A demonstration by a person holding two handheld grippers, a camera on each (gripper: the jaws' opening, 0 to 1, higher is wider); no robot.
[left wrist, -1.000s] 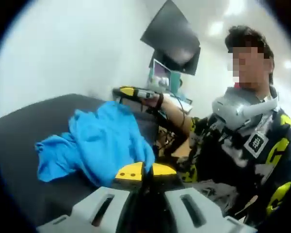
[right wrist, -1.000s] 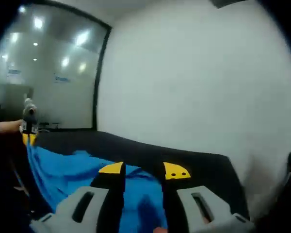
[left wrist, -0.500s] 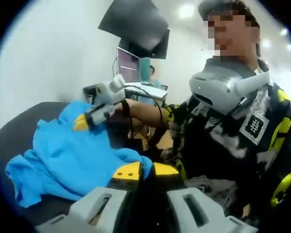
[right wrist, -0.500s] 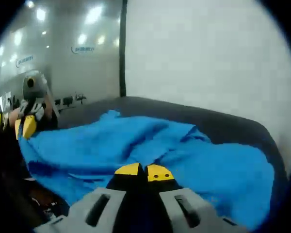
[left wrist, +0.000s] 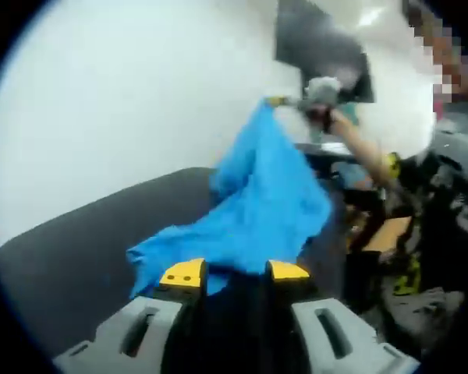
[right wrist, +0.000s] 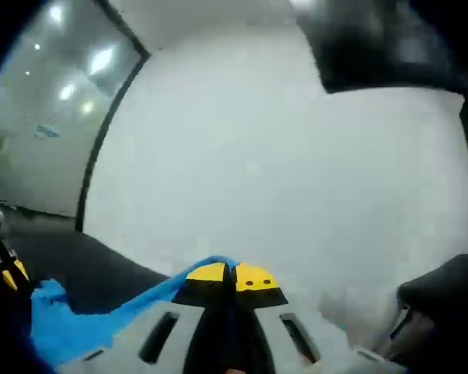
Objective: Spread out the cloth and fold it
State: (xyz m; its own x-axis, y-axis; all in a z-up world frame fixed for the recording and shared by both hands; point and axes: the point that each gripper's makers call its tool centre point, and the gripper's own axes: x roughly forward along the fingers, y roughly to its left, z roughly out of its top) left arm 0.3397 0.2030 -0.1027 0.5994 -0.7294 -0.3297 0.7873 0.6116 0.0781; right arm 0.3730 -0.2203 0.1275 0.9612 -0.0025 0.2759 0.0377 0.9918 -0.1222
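A bright blue cloth (left wrist: 265,202) hangs in the air over a dark grey table (left wrist: 62,249). In the left gripper view, my right gripper (left wrist: 274,101) holds the cloth's top corner high up, with a hand behind it. My left gripper (left wrist: 235,271) is open, its yellow tips apart, and the cloth's lower edge hangs just in front of them. In the right gripper view, my right gripper (right wrist: 234,274) is shut on the blue cloth (right wrist: 101,315), which trails down to the left. My left gripper (right wrist: 6,273) stands at the far left over the table (right wrist: 86,257).
A white wall (left wrist: 140,101) rises behind the table. A dark panel (left wrist: 320,47) hangs at the upper right. A person (left wrist: 444,195) in dark and yellow clothing stands to the right. A glass partition (right wrist: 39,117) lies to the left.
My right gripper has lifted its corner of the cloth high off the table. My left gripper's jaws, pressed together before, now stand apart. The cloth hangs stretched instead of lying heaped.
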